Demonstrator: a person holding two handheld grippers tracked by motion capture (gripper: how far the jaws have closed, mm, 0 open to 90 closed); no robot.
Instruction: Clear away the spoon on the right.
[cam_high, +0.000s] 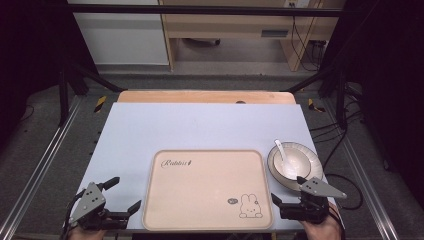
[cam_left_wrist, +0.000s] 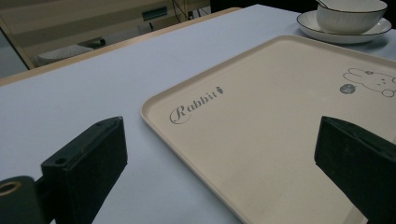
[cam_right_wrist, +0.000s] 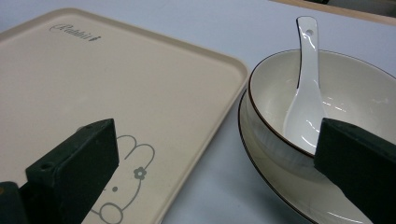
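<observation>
Flanking tray (cam_high: 200, 190), right gripper (cam_high: 289, 196) beside bowl (cam_high: 295, 161)

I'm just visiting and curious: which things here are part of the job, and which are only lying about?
Part of the job:
bowl
spoon in the bowl
plate under the bowl
tray
right claw, open beside the bowl
left claw, open

Only lying about:
cables on the floor
desk behind
</observation>
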